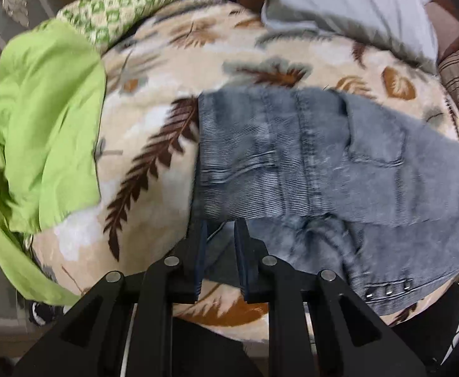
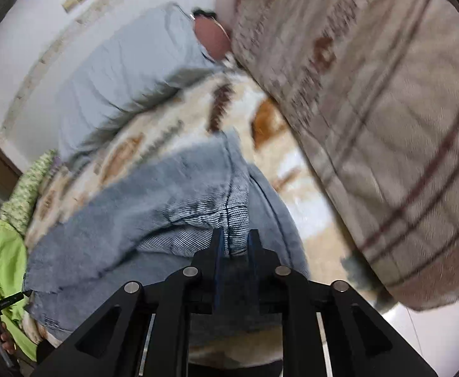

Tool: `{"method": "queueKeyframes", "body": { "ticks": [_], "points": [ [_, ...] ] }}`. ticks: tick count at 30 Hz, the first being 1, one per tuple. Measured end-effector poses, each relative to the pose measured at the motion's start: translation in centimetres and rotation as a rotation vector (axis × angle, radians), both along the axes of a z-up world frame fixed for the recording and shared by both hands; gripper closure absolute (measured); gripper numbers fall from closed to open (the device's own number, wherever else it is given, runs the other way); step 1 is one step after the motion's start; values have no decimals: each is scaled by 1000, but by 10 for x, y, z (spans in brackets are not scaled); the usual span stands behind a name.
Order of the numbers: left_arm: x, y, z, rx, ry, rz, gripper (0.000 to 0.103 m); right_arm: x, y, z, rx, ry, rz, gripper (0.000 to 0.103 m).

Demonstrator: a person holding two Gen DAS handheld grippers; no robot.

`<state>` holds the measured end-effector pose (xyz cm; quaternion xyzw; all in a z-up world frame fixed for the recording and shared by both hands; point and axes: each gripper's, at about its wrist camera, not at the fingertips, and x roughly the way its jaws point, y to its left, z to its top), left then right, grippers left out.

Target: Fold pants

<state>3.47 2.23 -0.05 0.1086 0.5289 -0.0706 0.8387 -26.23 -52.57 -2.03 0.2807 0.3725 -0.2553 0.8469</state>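
Note:
Grey-blue denim pants point(image 1: 323, 163) lie folded on a cream leaf-patterned blanket point(image 1: 154, 132). My left gripper point(image 1: 220, 229) is at the near left edge of the pants, its fingers narrowly apart with a fold of denim between them. In the right wrist view the pants point(image 2: 154, 207) spread to the left. My right gripper point(image 2: 236, 235) is shut on a ribbed edge of the denim, which is bunched between its fingers.
A bright green garment point(image 1: 40, 132) lies at the blanket's left edge, with a green-and-white patterned cloth point(image 1: 119, 9) behind it. A light grey pillow point(image 1: 348, 6) lies at the back. A brown striped blanket point(image 2: 386, 125) is heaped to the right.

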Motion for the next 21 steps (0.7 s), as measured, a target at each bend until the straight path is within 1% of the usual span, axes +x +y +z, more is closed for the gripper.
{"method": "queueKeyframes", "body": {
  "ticks": [2, 3, 4, 5, 6, 7, 8, 9, 10, 11, 12, 13, 14, 16, 17, 19, 21],
  "points": [
    [0, 12, 0, -29, 23, 26, 87, -7, 1, 4, -3, -2, -24, 85],
    [-1, 21, 3, -59, 38, 40, 86, -12, 3, 11, -11, -3, -40, 84],
    [-3, 28, 6, -93, 55, 48, 85, -17, 8, 19, -27, -8, -45, 81],
    [-5, 35, 11, -141, 77, 55, 78, -21, 14, 28, -40, -25, -37, 79],
    [-6, 41, 16, -204, 102, 61, 63, -21, 21, 38, -50, -41, -21, 69],
    [-7, 44, 20, -258, 117, 64, 54, -19, 29, 45, -53, -56, 4, 55],
    [-7, 45, 25, -323, 125, 67, 40, -15, 34, 49, -52, -65, 25, 49],
    [-6, 44, 28, -365, 127, 70, 37, -6, 44, 54, -48, -76, 63, 40],
    [-5, 39, 31, -402, 133, 66, 35, 3, 53, 55, -39, -85, 97, 39],
    [-2, 33, 32, -431, 145, 52, 34, 17, 66, 54, -4, -98, 150, 39],
    [1, 23, 30, -451, 166, 34, 32, 28, 74, 52, 30, -107, 184, 39],
    [2, 17, 27, -454, 182, 29, 32, 39, 83, 47, 76, -118, 223, 38],
    [5, 11, 23, -456, 202, 28, 32, 56, 98, 39, 134, -122, 268, 38],
    [9, 0, 10, -481, 257, 32, 32, 78, 115, 24, 208, -108, 321, 38],
    [10, -3, 4, -494, 279, 38, 32, 92, 127, 11, 268, -96, 351, 38],
    [14, -8, -9, -518, 322, 48, 32, 111, 145, -8, 355, -76, 389, 38],
    [17, -8, -18, -540, 349, 62, 32, 125, 158, -24, 411, -60, 408, 38]
  ]
}}
